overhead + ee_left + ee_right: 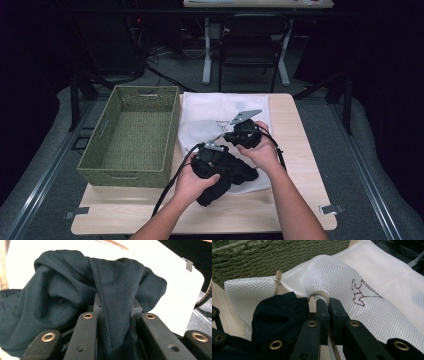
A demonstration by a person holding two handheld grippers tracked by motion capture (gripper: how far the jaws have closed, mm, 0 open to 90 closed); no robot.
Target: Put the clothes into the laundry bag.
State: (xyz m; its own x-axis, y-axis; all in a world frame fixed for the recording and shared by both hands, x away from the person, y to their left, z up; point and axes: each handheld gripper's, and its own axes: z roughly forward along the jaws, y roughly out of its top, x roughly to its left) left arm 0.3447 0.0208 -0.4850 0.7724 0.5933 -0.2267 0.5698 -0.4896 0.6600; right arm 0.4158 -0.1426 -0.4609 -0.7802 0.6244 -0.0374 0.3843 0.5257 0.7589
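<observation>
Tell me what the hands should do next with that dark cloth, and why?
Probably push the dark garment into the white mesh bag. The left gripper is shut on a fold of it, the right gripper pinches the bag's rim and lifts the mouth, and the garment already lies at that opening.

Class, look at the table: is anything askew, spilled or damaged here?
Nothing looks damaged or spilled. The dark bunched cloth garment is crumpled only because the left tongs pinch it, and the white mesh laundry bag bulges where the right tongs lift its edge.
</observation>
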